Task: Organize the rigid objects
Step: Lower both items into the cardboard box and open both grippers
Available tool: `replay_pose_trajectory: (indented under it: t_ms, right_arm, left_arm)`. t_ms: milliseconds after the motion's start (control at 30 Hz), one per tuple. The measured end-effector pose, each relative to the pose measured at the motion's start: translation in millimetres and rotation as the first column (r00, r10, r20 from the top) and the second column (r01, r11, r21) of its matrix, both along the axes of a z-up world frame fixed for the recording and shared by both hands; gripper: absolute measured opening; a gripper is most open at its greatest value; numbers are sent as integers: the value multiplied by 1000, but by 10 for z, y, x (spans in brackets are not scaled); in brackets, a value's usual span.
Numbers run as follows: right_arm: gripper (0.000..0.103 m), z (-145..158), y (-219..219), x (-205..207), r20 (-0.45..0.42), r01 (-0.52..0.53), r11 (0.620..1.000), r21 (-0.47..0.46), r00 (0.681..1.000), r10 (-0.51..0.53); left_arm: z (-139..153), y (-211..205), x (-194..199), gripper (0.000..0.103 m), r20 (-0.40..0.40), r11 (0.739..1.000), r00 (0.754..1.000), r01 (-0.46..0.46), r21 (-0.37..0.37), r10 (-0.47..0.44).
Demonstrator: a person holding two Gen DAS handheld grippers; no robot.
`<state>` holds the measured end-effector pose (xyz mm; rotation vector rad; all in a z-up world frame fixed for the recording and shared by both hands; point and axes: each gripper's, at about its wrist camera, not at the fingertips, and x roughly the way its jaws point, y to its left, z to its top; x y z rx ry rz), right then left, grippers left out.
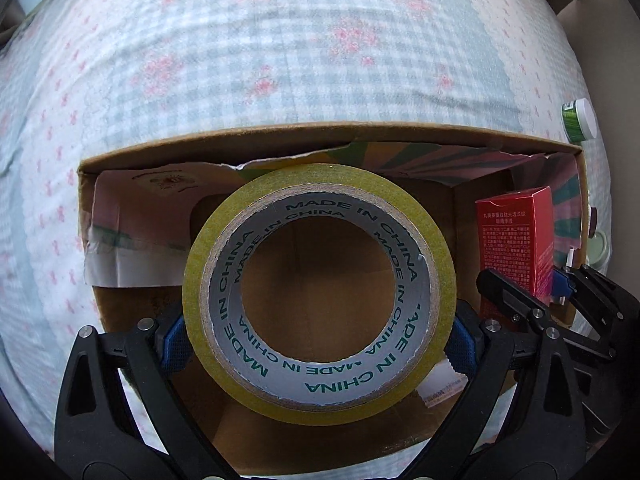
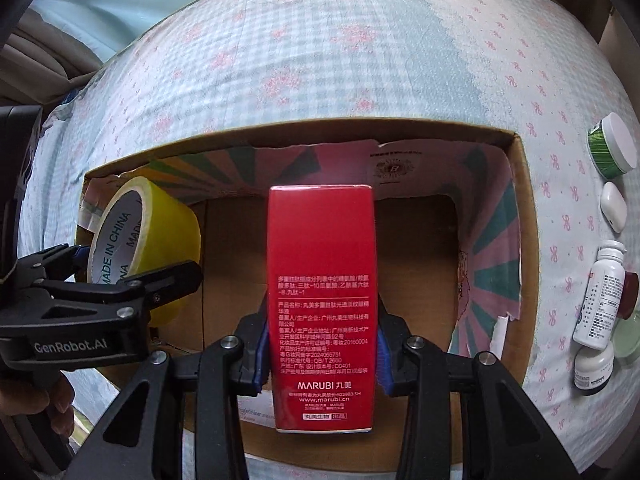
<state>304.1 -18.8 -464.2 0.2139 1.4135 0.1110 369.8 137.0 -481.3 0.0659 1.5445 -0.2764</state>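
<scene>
My left gripper (image 1: 320, 340) is shut on a yellow roll of packing tape (image 1: 320, 292), its blue pads pressing both sides of the roll, which hangs over the left part of an open cardboard box (image 1: 280, 138). My right gripper (image 2: 322, 354) is shut on a tall red carton (image 2: 322, 280) printed with white text, held upright over the middle of the same box (image 2: 520, 208). In the right wrist view the tape roll (image 2: 160, 240) and the left gripper (image 2: 136, 280) show at the box's left. In the left wrist view the red carton (image 1: 516, 248) stands at the right.
The box lies on a bed with a checked floral sheet (image 1: 240, 60). Right of the box lie a green jar with a white lid (image 2: 612, 148), a small white case (image 2: 614, 206), a white bottle (image 2: 600, 296) and another small jar (image 2: 594, 368). A hand (image 2: 52, 396) grips the left tool.
</scene>
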Motion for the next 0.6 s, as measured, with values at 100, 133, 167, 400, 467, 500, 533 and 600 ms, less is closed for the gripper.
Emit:
replay_pose_trajectory:
  t_ms: [100, 133, 167, 400, 467, 500, 533, 600]
  right_arm:
    - [38, -5, 32, -28, 40, -40, 999, 0, 998, 40]
    - [47, -4, 40, -47, 48, -54, 998, 12, 997, 53]
    - [77, 0, 47, -68, 57, -67, 998, 22, 996, 66]
    - [103, 89, 34, -194, 118, -79, 997, 17, 990, 76]
    - [103, 106, 22, -223, 111, -68, 997, 30, 992, 64]
    - [103, 117, 23, -234, 110, -65, 997, 33, 992, 61]
    - [103, 135, 28, -251, 111, -65, 997, 32, 992, 61]
    - [103, 185, 38, -290, 117, -71, 997, 20, 991, 68]
  left_arm:
    - [59, -26, 31, 100, 40, 1000, 999, 19, 14, -19]
    - [67, -21, 57, 103, 37, 1000, 999, 18, 10, -18]
    - [65, -15, 66, 103, 31, 1000, 999, 12, 7, -12]
    - [106, 87, 54, 103, 11, 1000, 1000, -26, -4, 26]
    - [137, 93, 21, 103, 10, 1000, 1000, -24, -8, 25]
    - [165, 100, 0, 103, 16, 1000, 1000, -22, -5, 22]
    - [195, 106, -23, 103, 21, 1000, 1000, -20, -4, 20]
    - [265, 118, -69, 103, 33, 1000, 999, -20, -6, 20]
